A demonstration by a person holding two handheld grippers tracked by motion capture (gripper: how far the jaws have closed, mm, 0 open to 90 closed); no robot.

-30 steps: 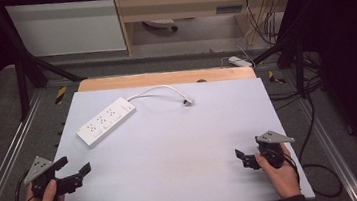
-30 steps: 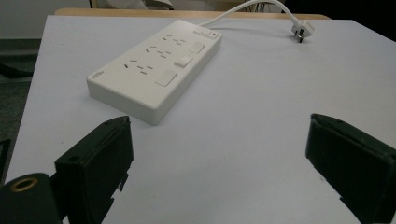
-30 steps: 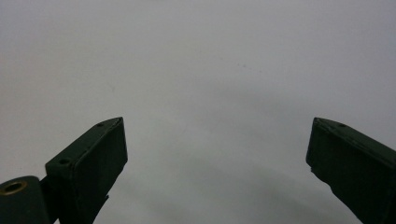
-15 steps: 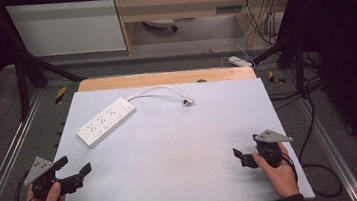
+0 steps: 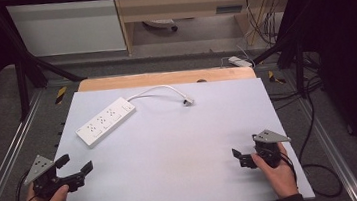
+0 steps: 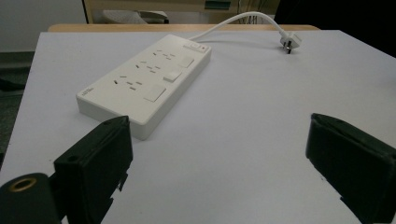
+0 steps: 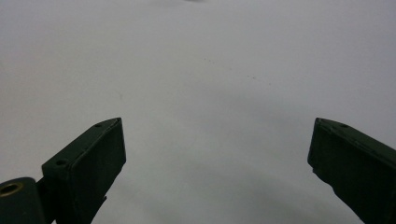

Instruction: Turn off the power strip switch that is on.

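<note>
Two grippers are sitting low at the near edge of the counter (image 5: 171,146), one in each of the person's hands. The left gripper (image 5: 76,172), at the near left corner, is pointing toward the middle with its fingers (image 6: 98,158) spread wide and holding nothing. The right gripper (image 5: 238,156), at the near right corner, is likewise showing wide, empty fingers (image 7: 88,158) over bare counter. Compared with a second ago, both have barely shifted; the right one is sitting slightly lower and nearer the person, so no approach looks properly begun. One white power strip (image 5: 106,121) is lying flat in the far left part of the counter, aslant, well apart from both grippers. Its white cable (image 5: 157,89) is curving along the far edge to a plug (image 5: 187,101) resting free near the far middle. Judging from the left gripper view, the strip is lying straight ahead of the left gripper and is probably the first thing to be reached.
</note>
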